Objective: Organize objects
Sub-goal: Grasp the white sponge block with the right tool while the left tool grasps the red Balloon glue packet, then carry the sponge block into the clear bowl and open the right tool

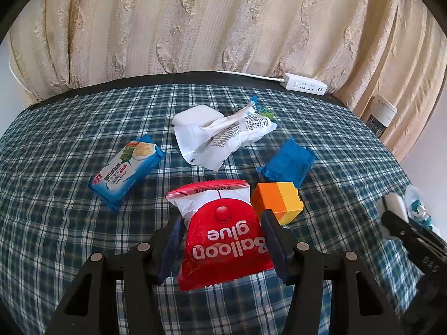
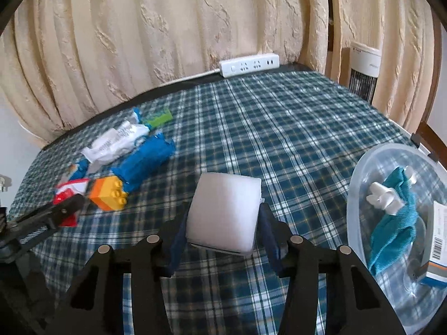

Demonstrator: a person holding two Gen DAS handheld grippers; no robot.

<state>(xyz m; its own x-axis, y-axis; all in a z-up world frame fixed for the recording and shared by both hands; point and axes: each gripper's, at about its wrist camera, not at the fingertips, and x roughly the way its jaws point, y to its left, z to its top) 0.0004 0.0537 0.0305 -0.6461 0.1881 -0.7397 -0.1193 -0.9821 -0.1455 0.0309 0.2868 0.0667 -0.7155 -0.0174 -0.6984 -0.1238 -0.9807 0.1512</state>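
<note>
A red and white "Balloon glue" packet (image 1: 223, 240) sits between the fingers of my left gripper (image 1: 222, 217), and both pads press its sides just above the checked tablecloth (image 1: 69, 237). An orange and yellow toy brick (image 1: 278, 201) stands right beside that gripper's right finger. My right gripper (image 2: 225, 208) is shut on a white foam block (image 2: 223, 215), held a little above the cloth. In the left wrist view the same block (image 1: 394, 205) shows at the far right edge. A clear plastic tub (image 2: 363, 162) stands to the right of the right gripper.
On the cloth lie a blue cracker packet (image 1: 125, 167), a crumpled white wrapper (image 1: 223, 136), a white case (image 1: 195, 115) and a blue packet (image 1: 287, 162). The tub holds a teal cloth (image 2: 396, 223), a white plastic part (image 2: 382, 198) and a small box (image 2: 438, 240). A power strip (image 2: 248, 64) lies at the far edge by the curtain.
</note>
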